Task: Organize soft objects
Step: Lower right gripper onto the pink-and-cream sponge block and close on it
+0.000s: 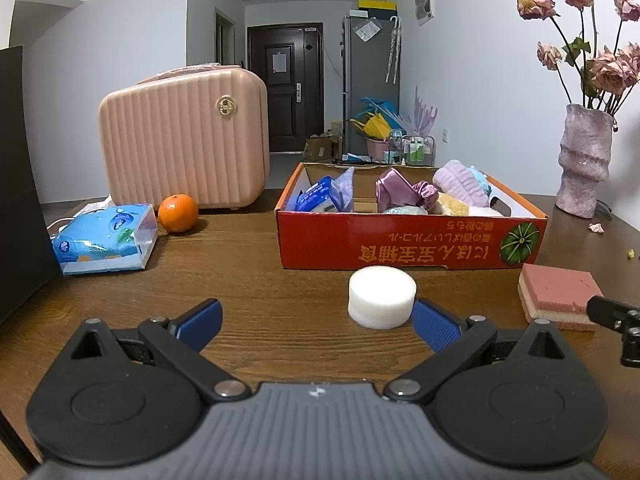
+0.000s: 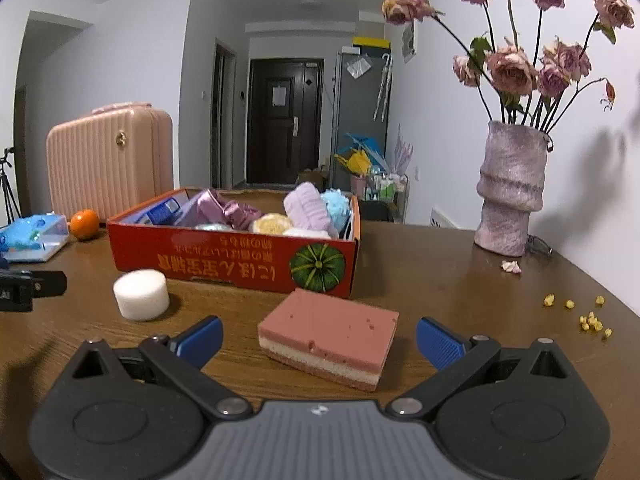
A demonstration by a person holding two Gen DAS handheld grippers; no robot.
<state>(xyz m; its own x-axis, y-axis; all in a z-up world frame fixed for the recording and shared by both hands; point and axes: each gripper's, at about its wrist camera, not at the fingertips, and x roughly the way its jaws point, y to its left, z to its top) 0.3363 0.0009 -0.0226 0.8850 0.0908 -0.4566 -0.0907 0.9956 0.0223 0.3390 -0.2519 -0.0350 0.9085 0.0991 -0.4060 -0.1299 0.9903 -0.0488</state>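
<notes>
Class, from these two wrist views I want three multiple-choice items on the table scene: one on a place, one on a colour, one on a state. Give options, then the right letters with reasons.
1. Where is the white foam cylinder?
A. On the table in front of the red box
B. Inside the red box
C. On top of the pink case

2. What colour is the top layer of the rectangular sponge?
A. Green
B. Pink
C. Black

3. What state is the right gripper in?
A. Shut on the sponge
B. Shut on nothing
C. Open, a finger on either side of the sponge

Answers:
1 A: the cylinder stands on the bare wood just before the front wall of the red box.
2 B: its upper face is pink above a cream band.
3 C: both blue fingers stand wide apart, clear of the sponge.
</notes>
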